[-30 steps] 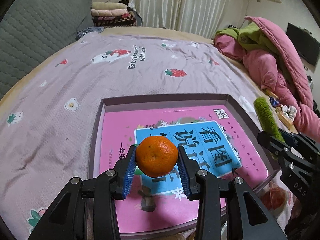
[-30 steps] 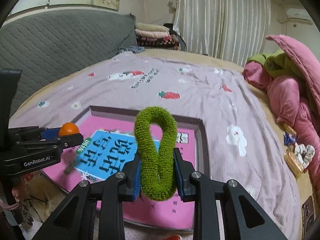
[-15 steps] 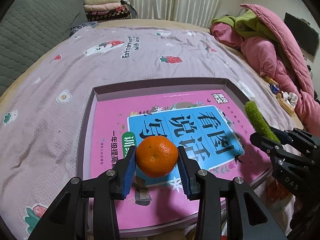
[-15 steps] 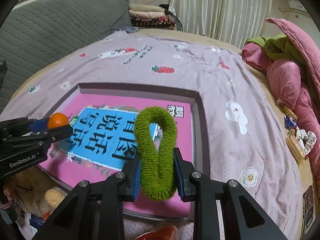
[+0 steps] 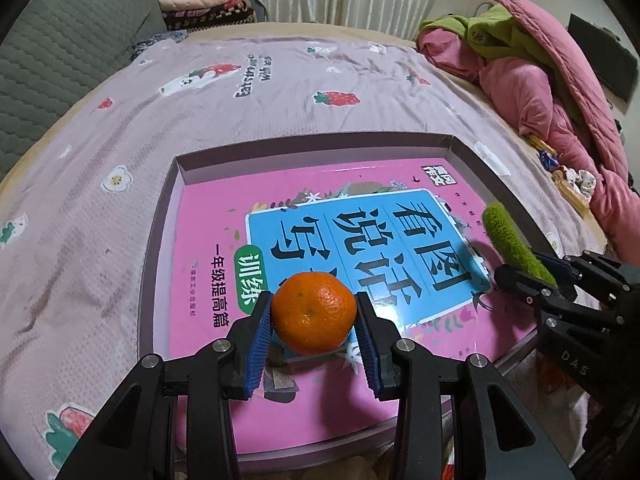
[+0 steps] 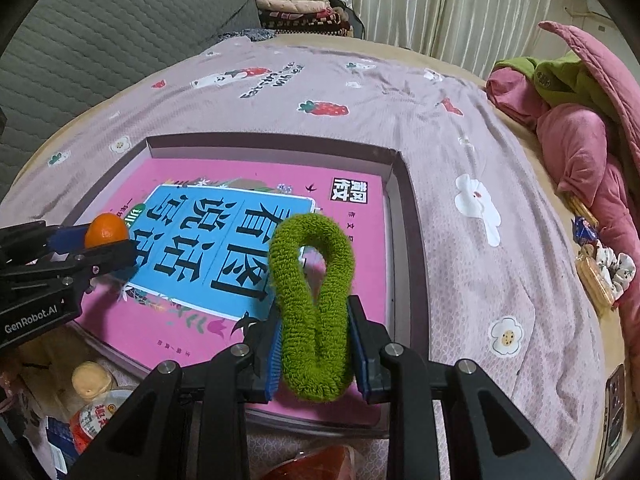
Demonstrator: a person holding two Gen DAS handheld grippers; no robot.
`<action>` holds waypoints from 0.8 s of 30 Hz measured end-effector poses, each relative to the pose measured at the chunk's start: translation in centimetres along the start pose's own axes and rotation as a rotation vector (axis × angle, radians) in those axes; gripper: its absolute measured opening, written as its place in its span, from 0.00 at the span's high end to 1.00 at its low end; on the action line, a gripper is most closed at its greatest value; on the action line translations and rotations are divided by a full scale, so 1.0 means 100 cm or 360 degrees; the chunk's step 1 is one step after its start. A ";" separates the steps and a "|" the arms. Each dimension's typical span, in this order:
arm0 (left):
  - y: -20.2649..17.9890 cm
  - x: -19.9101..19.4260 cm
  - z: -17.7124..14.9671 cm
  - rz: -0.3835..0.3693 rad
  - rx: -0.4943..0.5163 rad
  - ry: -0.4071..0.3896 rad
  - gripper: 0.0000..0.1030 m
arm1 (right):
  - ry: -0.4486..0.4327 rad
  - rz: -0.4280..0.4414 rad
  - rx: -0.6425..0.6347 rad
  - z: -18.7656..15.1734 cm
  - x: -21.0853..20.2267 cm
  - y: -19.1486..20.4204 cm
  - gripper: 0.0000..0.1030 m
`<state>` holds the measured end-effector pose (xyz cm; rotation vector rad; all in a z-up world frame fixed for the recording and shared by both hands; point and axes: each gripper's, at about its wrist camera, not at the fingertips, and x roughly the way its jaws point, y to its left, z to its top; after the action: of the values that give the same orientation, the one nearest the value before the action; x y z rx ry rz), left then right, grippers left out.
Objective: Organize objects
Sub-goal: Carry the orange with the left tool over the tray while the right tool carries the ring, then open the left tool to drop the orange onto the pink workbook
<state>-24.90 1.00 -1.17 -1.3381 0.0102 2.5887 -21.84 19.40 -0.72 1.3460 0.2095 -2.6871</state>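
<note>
My left gripper (image 5: pixel 314 322) is shut on an orange mandarin (image 5: pixel 314 312) and holds it just above the near part of a pink and blue book (image 5: pixel 340 240). The book lies in a shallow purple-grey box lid (image 5: pixel 160 248) on the bed. My right gripper (image 6: pixel 314 340) is shut on a fuzzy green hair loop (image 6: pixel 314 292), squeezed flat and standing upright over the book's near right part (image 6: pixel 240 256). Each gripper shows in the other's view: the right one with the green loop (image 5: pixel 516 246) at the right edge, the left one with the mandarin (image 6: pixel 105 231) at the left edge.
The lid rests on a lilac bedsheet (image 5: pixel 260 92) printed with strawberries and flowers. Pink and green quilts (image 5: pixel 532 80) are heaped at the right, folded blankets (image 5: pixel 208 4) at the far end. Snacks and a scrunchie (image 6: pixel 608 276) lie by the right edge. A bottle (image 6: pixel 92 400) stands below the bed's near edge.
Both views have tipped further down and drawn nearer to the box lid, so the book fills more of each. The grips on the mandarin and the green loop are unchanged.
</note>
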 end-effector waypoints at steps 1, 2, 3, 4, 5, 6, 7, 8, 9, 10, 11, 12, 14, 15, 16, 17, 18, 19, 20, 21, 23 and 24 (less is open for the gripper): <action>0.001 0.000 0.000 -0.0005 -0.0003 0.0005 0.60 | 0.0007 -0.0001 -0.0001 -0.001 0.001 0.000 0.71; 0.001 0.000 0.000 -0.0006 -0.0003 0.0010 0.60 | 0.0014 0.0001 -0.0002 -0.001 0.001 0.000 0.71; 0.001 0.001 0.000 -0.0003 -0.0005 0.0011 0.60 | 0.0019 0.0003 -0.0001 -0.001 0.002 0.001 0.71; 0.002 0.001 0.000 -0.0002 -0.0007 0.0013 0.60 | 0.0023 0.0007 0.0002 -0.001 0.002 0.001 0.71; 0.002 0.001 0.000 0.0000 -0.0009 0.0018 0.60 | 0.0025 0.0013 0.0007 -0.001 0.002 0.000 0.71; 0.003 0.002 0.000 0.0001 -0.0010 0.0024 0.60 | 0.0027 0.0017 0.0009 -0.001 0.002 0.000 0.71; 0.003 0.003 0.000 0.0000 -0.0012 0.0030 0.60 | 0.0031 0.0022 0.0013 -0.001 0.002 0.000 0.71; 0.003 0.003 0.000 0.0001 -0.0011 0.0031 0.60 | 0.0033 0.0022 0.0016 -0.001 0.001 -0.001 0.71; 0.003 0.003 0.000 0.0001 -0.0009 0.0030 0.60 | 0.0036 0.0020 0.0018 -0.001 0.002 -0.001 0.71; 0.002 0.003 0.000 0.0002 -0.0005 0.0030 0.60 | 0.0040 0.0016 0.0020 -0.001 0.002 -0.002 0.71; 0.002 0.003 0.000 0.0002 -0.0003 0.0029 0.60 | 0.0041 0.0012 0.0021 -0.001 0.002 -0.002 0.71; 0.002 0.002 -0.001 0.0003 -0.0003 0.0029 0.60 | 0.0040 0.0003 0.0022 -0.001 0.002 -0.002 0.71; 0.002 0.002 -0.001 0.0003 -0.0003 0.0025 0.60 | 0.0039 0.0002 0.0027 -0.001 0.002 -0.003 0.70; 0.003 0.000 -0.001 0.0002 -0.0006 0.0020 0.60 | 0.0036 0.0005 0.0035 -0.001 0.001 -0.004 0.68; 0.003 -0.001 0.000 0.0001 -0.0007 0.0014 0.60 | 0.0035 0.0008 0.0039 -0.001 0.001 -0.005 0.66; 0.003 -0.002 0.000 0.0001 -0.0008 0.0010 0.59 | 0.0033 0.0010 0.0044 -0.001 0.001 -0.005 0.65; 0.003 -0.002 0.000 0.0001 -0.0010 0.0007 0.59 | 0.0031 0.0010 0.0049 -0.001 0.001 -0.006 0.64; 0.004 -0.003 0.000 0.0000 -0.0010 0.0005 0.58 | 0.0031 0.0011 0.0049 -0.001 0.001 -0.006 0.64; 0.004 -0.004 0.000 0.0002 -0.0009 0.0004 0.57 | 0.0031 0.0010 0.0049 -0.001 0.001 -0.006 0.63; 0.004 -0.004 0.000 0.0001 -0.0010 0.0004 0.57 | 0.0032 0.0007 0.0050 -0.001 0.001 -0.006 0.62; 0.004 -0.005 0.000 -0.0003 -0.0010 0.0004 0.56 | 0.0032 0.0005 0.0048 -0.001 0.000 -0.006 0.60; 0.004 -0.005 -0.001 -0.0004 -0.0009 0.0001 0.56 | 0.0026 0.0006 0.0048 -0.001 0.000 -0.006 0.59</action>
<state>-24.63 0.52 -0.80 -1.3402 0.0013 2.5881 -21.83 19.96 -0.70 1.3761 0.1689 -2.6872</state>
